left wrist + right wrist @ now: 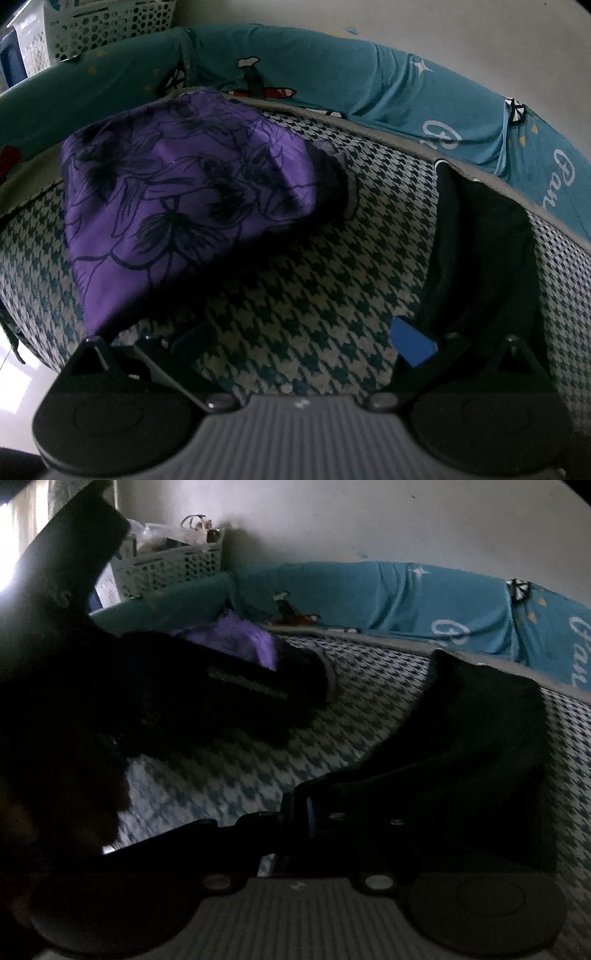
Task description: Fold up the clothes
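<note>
Left wrist view: purple cloth (pixel 177 192) at ten o'clock is seen unfolded, left tongs (pixel 303 343) apart, right tongs (pixel 299 808) clamped on dark garment (pixel 461 738).

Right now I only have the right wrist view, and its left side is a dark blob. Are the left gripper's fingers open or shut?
Observer: Open. In the left wrist view the left gripper has its fingers spread wide, with bare houndstooth cover between them.
Operator: So the purple cloth isn't pinched?
Observer: No pinch shows. The purple cloth drapes down, and its lower corner ends right by one of the fingers.
Operator: Is it plain purple? I only see a smear.
Observer: No, it is printed with dark outlined flowers.
</note>
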Tool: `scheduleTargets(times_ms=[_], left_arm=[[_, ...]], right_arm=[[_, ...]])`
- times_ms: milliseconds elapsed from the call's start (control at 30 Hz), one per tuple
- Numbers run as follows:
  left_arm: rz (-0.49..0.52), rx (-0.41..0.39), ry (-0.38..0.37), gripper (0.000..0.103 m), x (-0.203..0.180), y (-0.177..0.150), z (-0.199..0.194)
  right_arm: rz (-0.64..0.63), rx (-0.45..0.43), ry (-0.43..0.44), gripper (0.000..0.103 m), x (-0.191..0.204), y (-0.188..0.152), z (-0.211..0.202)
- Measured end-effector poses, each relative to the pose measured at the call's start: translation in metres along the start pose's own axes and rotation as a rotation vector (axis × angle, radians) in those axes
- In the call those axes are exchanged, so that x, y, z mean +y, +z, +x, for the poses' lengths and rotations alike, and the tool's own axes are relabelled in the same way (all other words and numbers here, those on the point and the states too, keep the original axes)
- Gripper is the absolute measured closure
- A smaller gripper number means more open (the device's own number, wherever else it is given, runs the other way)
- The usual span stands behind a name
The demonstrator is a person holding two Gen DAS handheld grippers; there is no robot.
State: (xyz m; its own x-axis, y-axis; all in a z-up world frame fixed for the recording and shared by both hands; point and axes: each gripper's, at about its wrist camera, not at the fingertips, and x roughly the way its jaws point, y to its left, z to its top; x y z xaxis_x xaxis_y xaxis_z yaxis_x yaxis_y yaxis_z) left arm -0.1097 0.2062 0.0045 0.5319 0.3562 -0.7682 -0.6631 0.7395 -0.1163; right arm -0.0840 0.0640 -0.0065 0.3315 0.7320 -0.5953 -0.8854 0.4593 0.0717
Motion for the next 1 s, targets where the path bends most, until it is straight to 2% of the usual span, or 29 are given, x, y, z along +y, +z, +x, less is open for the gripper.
scheduleTargets(times_ms=[133, 267, 500, 767, 900, 1000], left_arm=[[-0.002, 0.009, 0.003, 0.0, 0.002, 0.0, 0.003], [-0.007, 0.019, 0.002, 0.0, 0.004, -0.001, 0.005], [-0.002, 0.026, 0.005, 0.0, 0.002, -0.001, 0.007], [0.021, 0.027, 0.023, 0.0, -0.003, -0.005, 0.01], [0.026, 0.03, 0.035, 0.0, -0.003, -0.006, 0.012], [0.031, 0.033, 0.041, 0.0, -0.002, -0.007, 0.013]], right_arm=[[0.0, 0.037, 0.011, 0.094, 0.004, -0.002, 0.016], [0.014, 0.084, 0.005, 0.086, 0.0, -0.008, 0.018], [-0.027, 0.037, 0.005, 0.085, -0.005, -0.016, -0.029], [-0.1, 0.108, 0.051, 0.084, 0.012, -0.054, -0.065], [-0.159, 0.131, 0.064, 0.07, 0.024, -0.068, -0.068], [-0.186, 0.14, 0.067, 0.064, 0.03, -0.074, -0.067]])
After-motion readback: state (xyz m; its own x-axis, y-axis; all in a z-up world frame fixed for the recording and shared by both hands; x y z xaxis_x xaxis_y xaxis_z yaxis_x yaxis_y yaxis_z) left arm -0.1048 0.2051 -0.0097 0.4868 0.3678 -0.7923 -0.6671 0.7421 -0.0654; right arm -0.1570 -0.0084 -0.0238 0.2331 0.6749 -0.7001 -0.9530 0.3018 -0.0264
